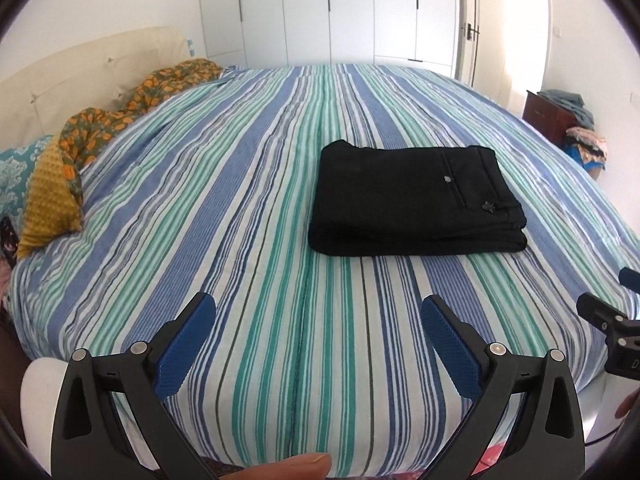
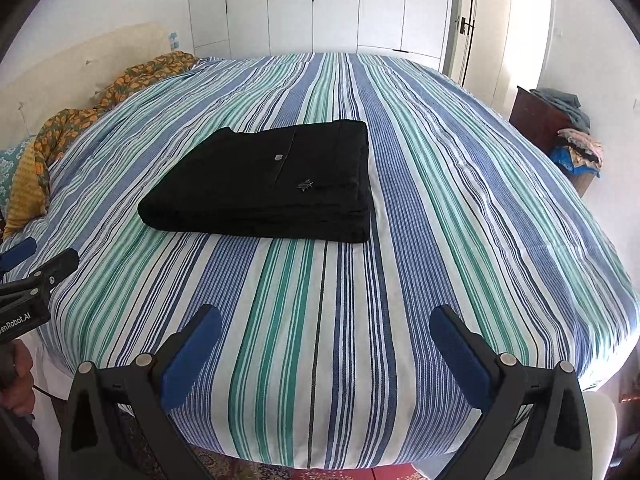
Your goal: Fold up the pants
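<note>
Both fisheye views are bright and evenly lit by daylight. The strongest light comes from the doorway (image 1: 524, 28) to the right of the white wardrobe (image 1: 328, 8), where the opening is blown out to near white. The black pants (image 1: 416, 200) read as a dark mass with little fold detail and cast only a thin, soft shadow on the striped bed (image 1: 260, 220). Focus is sharp in the middle of each view. Straight stripes bow outward toward the edges, and dark vignette arcs cut the corners. No motion blur shows.
</note>
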`<state>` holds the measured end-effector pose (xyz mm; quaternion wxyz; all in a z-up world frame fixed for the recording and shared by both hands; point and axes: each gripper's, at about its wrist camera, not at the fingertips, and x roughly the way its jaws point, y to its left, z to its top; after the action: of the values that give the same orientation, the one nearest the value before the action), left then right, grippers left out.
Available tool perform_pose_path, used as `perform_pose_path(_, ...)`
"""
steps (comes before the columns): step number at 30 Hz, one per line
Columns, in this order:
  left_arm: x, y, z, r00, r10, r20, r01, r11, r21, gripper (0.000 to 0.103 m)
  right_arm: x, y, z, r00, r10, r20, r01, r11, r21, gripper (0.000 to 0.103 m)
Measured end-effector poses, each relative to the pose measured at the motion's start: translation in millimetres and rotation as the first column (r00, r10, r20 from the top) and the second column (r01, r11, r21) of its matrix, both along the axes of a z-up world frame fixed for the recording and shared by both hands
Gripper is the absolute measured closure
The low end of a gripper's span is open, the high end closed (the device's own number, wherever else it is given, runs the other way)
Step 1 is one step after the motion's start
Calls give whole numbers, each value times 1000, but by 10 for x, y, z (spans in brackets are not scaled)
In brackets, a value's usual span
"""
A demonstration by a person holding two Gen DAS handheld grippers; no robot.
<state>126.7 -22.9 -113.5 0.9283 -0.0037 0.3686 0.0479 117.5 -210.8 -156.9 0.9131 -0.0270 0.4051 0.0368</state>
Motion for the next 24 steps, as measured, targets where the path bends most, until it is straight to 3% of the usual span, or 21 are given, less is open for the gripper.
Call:
perform_pose_path(4,-7,-29,45,1000,-1,-9,1,999,33,0,-19,68,115,1000,2,-8,-2,1000,-22,0)
perform_pose_path(13,38,32,-60,994,12,-108,-11,1000,13,1,-90,172,188,1000,-2,14,2,999,-53,0)
perform_pose_path(24,-20,-80,-17,995,-25,-96,25,1000,3,1,-102,113,135,999,-40,4,40,997,-62,0)
